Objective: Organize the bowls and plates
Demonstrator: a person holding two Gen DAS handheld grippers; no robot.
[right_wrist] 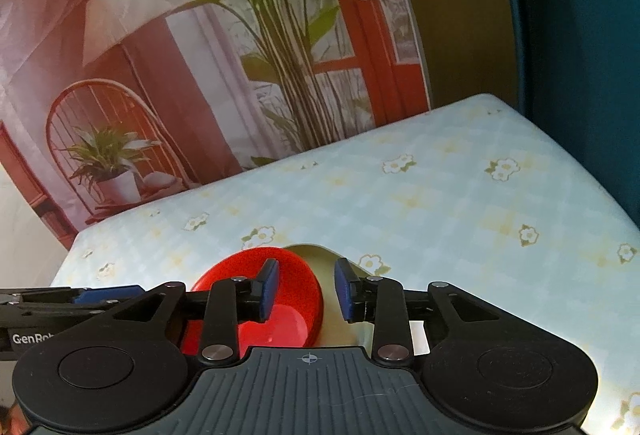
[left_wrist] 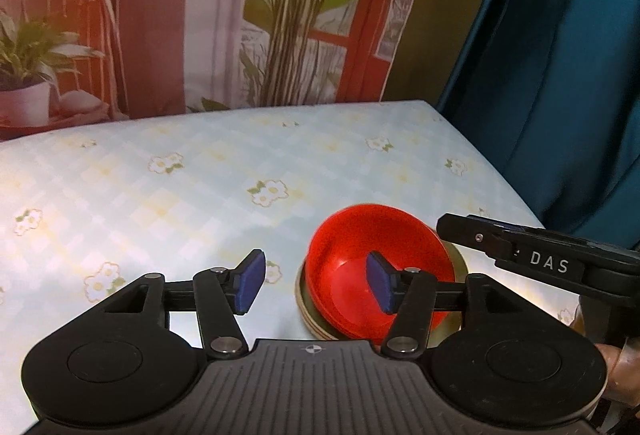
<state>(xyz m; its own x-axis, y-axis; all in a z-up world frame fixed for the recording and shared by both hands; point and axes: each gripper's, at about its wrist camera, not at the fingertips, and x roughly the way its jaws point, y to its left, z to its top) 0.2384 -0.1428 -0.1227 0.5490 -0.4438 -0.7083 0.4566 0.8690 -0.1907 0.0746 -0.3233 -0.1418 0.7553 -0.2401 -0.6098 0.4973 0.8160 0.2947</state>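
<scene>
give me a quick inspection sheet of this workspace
surface: table under a pale checked floral cloth
job's things: red bowl nested in a tan dish
clutter: nothing seen
grippers: left tongs open, one pad over the bowl; right tongs open, straddling the bowl's rim, nothing held
cables: nothing seen
surroundings: printed backdrop of plants and a chair, teal curtain
</scene>
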